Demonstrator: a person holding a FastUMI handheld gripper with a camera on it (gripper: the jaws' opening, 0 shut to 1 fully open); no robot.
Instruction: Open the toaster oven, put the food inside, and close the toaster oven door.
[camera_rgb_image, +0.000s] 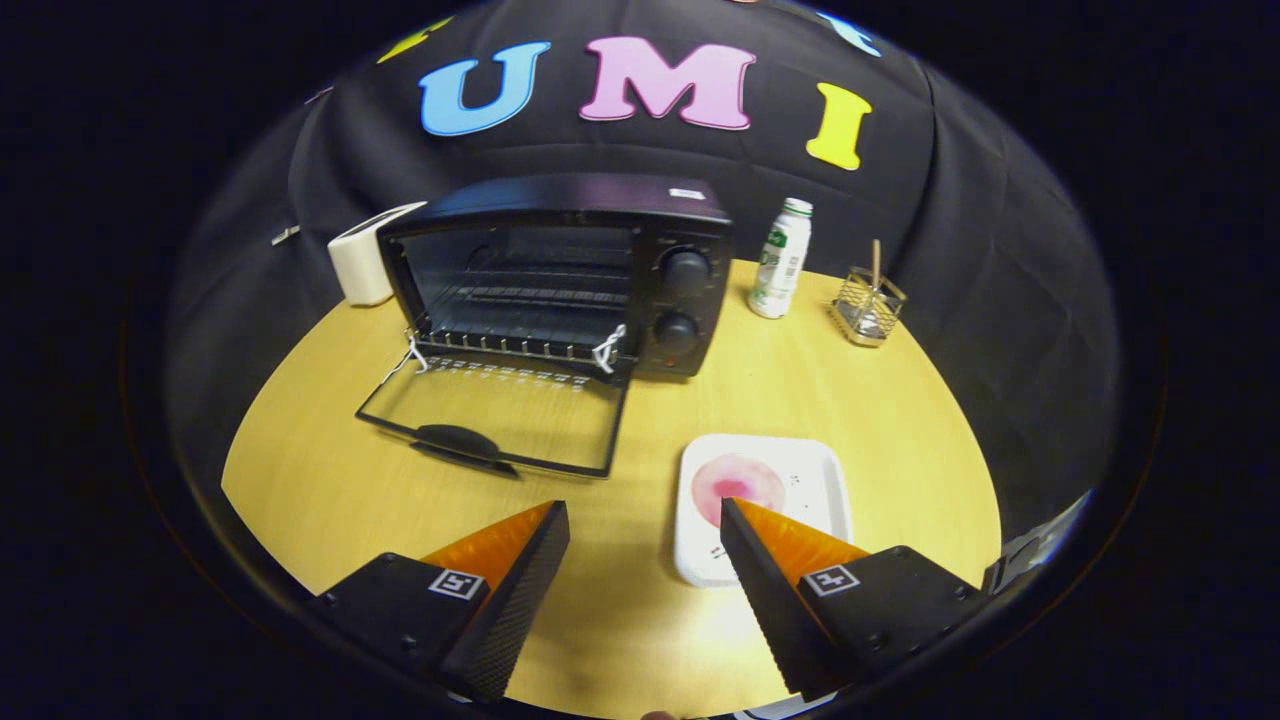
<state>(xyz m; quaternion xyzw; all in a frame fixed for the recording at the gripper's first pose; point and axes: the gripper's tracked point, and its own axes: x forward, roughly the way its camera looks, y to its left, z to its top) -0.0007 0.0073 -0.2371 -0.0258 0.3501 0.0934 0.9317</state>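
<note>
No readable text: bottle (781, 262) label, toaster oven (560, 275) sticker and plate (762, 505) print too small.

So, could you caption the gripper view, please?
Open gripper hovers near food tray, toaster oven door already down.

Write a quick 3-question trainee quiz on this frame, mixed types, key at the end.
1. True or false: the toaster oven door is closed.
2. Multiple choice: the white tray with the pink food lies
A. inside the oven
B. on the table, partly behind one finger of the hand-held gripper
C. on top of the oven
3. Fill in: the hand-held gripper is ____ and holds nothing.

Key
1. False: the door lies folded down flat on the table.
2. B
3. open
</note>
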